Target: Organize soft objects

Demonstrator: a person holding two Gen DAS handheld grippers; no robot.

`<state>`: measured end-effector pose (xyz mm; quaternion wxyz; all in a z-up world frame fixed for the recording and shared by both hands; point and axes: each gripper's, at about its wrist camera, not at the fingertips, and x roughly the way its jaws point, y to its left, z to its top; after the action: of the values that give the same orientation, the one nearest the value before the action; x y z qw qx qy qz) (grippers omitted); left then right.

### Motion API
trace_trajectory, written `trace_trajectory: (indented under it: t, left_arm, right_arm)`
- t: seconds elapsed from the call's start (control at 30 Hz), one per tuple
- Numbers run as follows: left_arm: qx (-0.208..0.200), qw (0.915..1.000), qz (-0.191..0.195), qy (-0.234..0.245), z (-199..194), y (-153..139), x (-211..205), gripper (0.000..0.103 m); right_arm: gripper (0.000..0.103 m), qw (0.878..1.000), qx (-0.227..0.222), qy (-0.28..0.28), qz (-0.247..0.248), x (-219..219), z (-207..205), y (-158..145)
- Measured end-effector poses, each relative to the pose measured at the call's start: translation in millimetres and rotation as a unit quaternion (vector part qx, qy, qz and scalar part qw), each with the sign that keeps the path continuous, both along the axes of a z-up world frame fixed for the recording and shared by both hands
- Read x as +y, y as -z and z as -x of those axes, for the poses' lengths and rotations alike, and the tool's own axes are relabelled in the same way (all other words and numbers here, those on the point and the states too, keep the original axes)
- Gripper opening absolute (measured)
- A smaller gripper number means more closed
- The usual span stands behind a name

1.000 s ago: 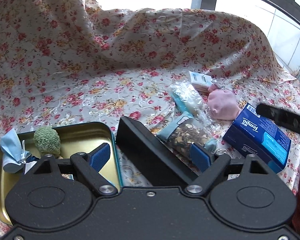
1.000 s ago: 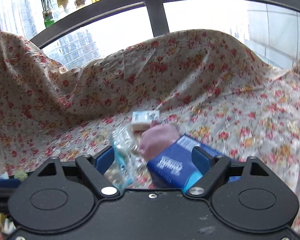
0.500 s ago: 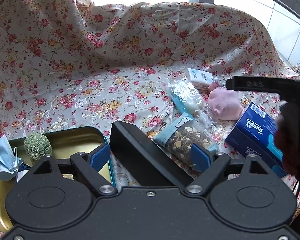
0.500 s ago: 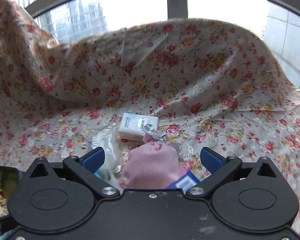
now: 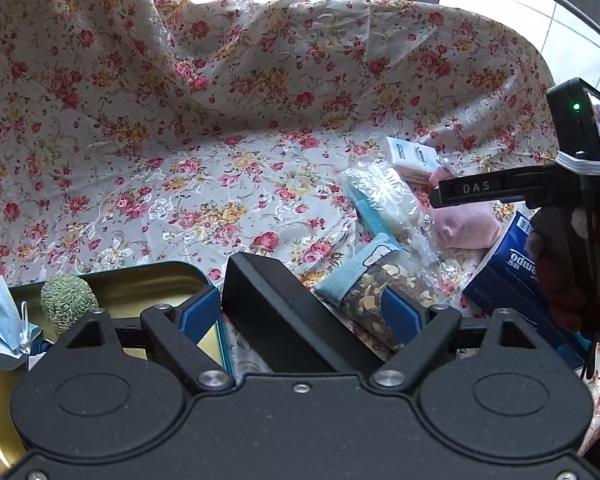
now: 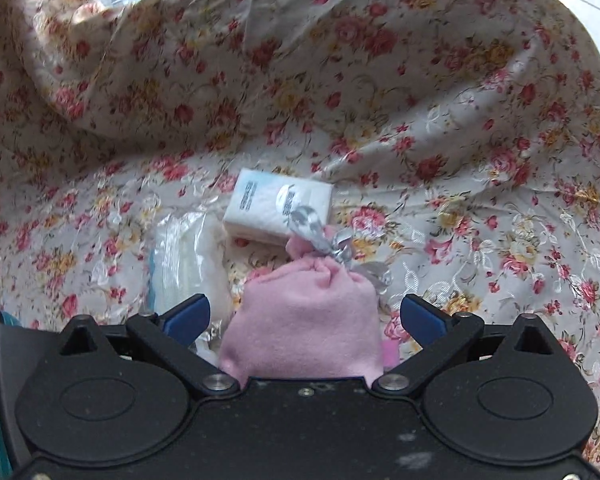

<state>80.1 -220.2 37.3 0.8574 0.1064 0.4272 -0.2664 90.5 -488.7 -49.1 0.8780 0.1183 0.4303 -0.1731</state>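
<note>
A pink felt pouch tied with silver ribbon lies on the floral cloth, between the wide-apart fingers of my right gripper. The blue pads stand clear of it on both sides, so this gripper is open. In the left wrist view one right finger hangs just above the pouch. My left gripper is shut on a black flat slab. It hovers beside a gold tin that holds a green knitted ball and a blue face mask.
A white tissue pack lies just beyond the pouch, and a clear zip bag lies to its left. A packet of dried mix and a blue Tempo tissue pack lie close by. The floral cloth rises steeply behind.
My right gripper has swung down over the pink pouch and its jaws have widened; the Tempo pack has left its view. The right gripper has come into the left wrist view.
</note>
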Motion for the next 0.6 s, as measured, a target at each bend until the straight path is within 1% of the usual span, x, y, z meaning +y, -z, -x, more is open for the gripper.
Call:
trace_trajectory:
  t: [0.1, 0.17, 0.2, 0.23, 0.27, 0.3, 0.37, 0.4, 0.53, 0.6]
  left_arm:
    - [0.002, 1.0, 0.0, 0.001, 0.4, 0.6, -0.5, 0.084]
    - [0.002, 1.0, 0.001, 0.003, 1.4, 0.3, -0.7, 0.084]
    - [0.001, 1.0, 0.001, 0.003, 1.8, -0.1, -0.8, 0.084]
    - [0.001, 1.0, 0.0, 0.004, 1.8, -0.3, -0.9, 0.084]
    - [0.001, 1.0, 0.0, 0.004, 2.1, -0.6, -1.1, 0.084]
    - [0.001, 1.0, 0.0, 0.004, 2.2, -0.8, -1.1, 0.084]
    - [0.002, 1.0, -0.001, 0.004, 2.3, -0.8, -1.1, 0.084]
    - [0.002, 1.0, -0.001, 0.005, 2.6, -0.8, -1.3, 0.084]
    - [0.003, 1.0, -0.002, 0.009, 4.2, -0.9, -2.2, 0.084]
    - [0.002, 0.9999, -0.003, 0.01, 5.0, -1.1, -2.8, 0.084]
  right_arm:
    - [0.102, 1.0, 0.015, -0.009, 0.01, 1.7, -4.5, 4.5]
    - [0.099, 1.0, 0.026, -0.014, 0.009, 2.0, -6.9, 8.5]
    - [0.097, 0.999, 0.033, -0.016, 0.008, 2.3, -8.3, 11.2]
    - [0.09, 0.999, 0.038, -0.018, 0.005, 2.4, -9.3, 13.8]
    - [0.087, 0.999, 0.039, -0.022, 0.002, 2.6, -9.9, 15.7]
    - [0.085, 0.999, 0.039, -0.021, 0.001, 2.5, -10.5, 16.8]
    - [0.076, 0.999, 0.034, -0.017, -0.005, 0.2, -9.6, 15.3]
    - [0.075, 0.999, 0.031, -0.015, -0.01, -2.1, -8.5, 13.4]
    - [0.073, 0.999, 0.009, 0.008, -0.049, -17.6, -2.4, 6.8]
    - [0.072, 0.998, -0.003, 0.02, -0.06, -23.8, 2.6, 2.9]
